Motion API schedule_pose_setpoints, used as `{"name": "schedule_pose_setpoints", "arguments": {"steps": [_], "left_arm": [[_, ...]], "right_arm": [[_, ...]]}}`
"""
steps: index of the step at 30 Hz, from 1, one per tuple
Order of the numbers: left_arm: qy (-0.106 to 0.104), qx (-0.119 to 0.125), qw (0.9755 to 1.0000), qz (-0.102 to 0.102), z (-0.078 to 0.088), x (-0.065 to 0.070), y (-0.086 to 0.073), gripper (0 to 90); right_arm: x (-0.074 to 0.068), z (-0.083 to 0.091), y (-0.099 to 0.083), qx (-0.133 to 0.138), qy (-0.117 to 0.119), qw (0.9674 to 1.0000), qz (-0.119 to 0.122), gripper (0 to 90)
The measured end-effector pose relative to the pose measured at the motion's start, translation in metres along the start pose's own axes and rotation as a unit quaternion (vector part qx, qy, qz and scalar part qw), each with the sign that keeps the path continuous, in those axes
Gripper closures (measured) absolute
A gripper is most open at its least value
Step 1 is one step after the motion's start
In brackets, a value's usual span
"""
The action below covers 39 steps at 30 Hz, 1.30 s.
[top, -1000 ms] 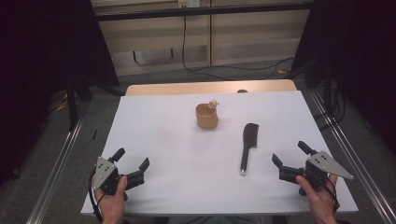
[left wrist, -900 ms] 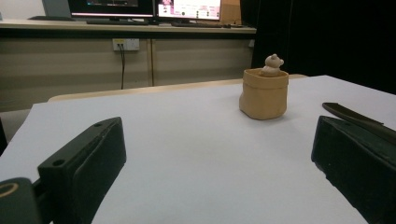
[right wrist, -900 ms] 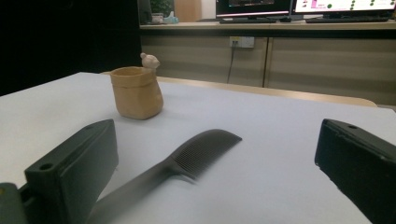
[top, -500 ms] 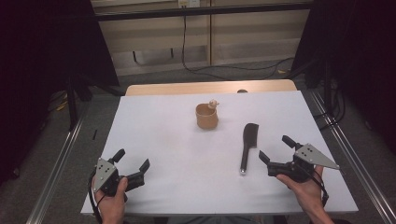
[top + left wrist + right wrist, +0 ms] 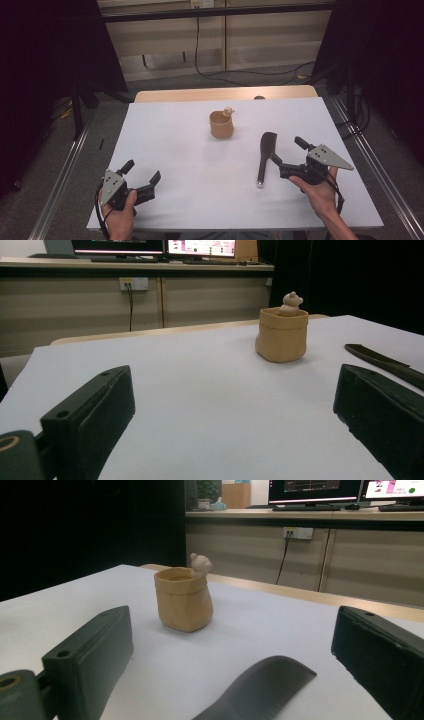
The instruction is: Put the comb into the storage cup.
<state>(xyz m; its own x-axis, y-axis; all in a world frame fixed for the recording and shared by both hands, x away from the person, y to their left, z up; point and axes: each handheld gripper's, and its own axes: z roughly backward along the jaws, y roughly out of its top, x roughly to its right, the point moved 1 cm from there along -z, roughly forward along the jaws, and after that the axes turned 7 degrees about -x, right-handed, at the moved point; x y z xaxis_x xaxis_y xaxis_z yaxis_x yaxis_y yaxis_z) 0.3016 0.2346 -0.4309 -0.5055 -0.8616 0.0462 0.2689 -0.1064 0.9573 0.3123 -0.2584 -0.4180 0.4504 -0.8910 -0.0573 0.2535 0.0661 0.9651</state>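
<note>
Work looks barely begun: nothing is held yet. Nearest, the left gripper (image 5: 141, 176) rests low, jaws apart and empty. The right gripper (image 5: 286, 154) hovers with jaws spread beside the handle of the dark flat plastic comb (image 5: 265, 155). Beyond both stands the small tan bear-topped cup (image 5: 221, 124), untouched.

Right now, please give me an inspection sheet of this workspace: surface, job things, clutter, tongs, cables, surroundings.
Surface: white table top, flat and bare near the person.
Job's things: dark comb lying flat, toothed end away from the person; tan pot upright, a small bear figure on its rim.
Clutter: nothing seen.
Tongs: left tongs open, resting low at the near edge; right tongs open, beside the comb's handle, not touching it.
Cables: black cable across the floor behind the table.
Surroundings: dark curtains at both sides, monitors on a far counter.
</note>
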Motion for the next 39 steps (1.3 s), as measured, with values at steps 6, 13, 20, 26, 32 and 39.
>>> {"name": "schedule_pose_setpoints", "arguments": {"steps": [6, 13, 20, 26, 32, 39], "left_arm": [[-0.002, 0.001, 1.0000, 0.001, -0.002, 0.001, 0.000, 3.2], [-0.008, 0.003, 1.0000, -0.004, -0.001, 0.001, 0.001, 3.2], [-0.007, 0.001, 1.0000, -0.004, 0.001, 0.000, 0.001, 3.2], [-0.008, 0.000, 1.0000, 0.000, 0.001, -0.002, 0.001, 3.2], [-0.009, -0.001, 1.0000, -0.002, 0.001, -0.002, 0.001, 3.2], [-0.009, -0.003, 0.9999, -0.010, 0.001, -0.002, 0.001, 3.2]], "right_arm": [[0.000, -0.015, 0.007, -0.005, 0.000, 1.0000, 0.004, 4.2], [0.000, -0.014, 0.004, 0.015, -0.008, 0.9998, -0.003, 17.7], [0.004, -0.016, 0.001, 0.000, 0.007, 0.9999, -0.013, 30.8], [0.003, -0.014, 0.002, -0.018, 0.013, 0.9997, -0.007, 47.3], [0.003, -0.015, 0.002, -0.025, 0.030, 0.9992, -0.004, 67.0], [0.003, -0.015, 0.002, -0.029, 0.040, 0.9988, 0.001, 87.3]]}}
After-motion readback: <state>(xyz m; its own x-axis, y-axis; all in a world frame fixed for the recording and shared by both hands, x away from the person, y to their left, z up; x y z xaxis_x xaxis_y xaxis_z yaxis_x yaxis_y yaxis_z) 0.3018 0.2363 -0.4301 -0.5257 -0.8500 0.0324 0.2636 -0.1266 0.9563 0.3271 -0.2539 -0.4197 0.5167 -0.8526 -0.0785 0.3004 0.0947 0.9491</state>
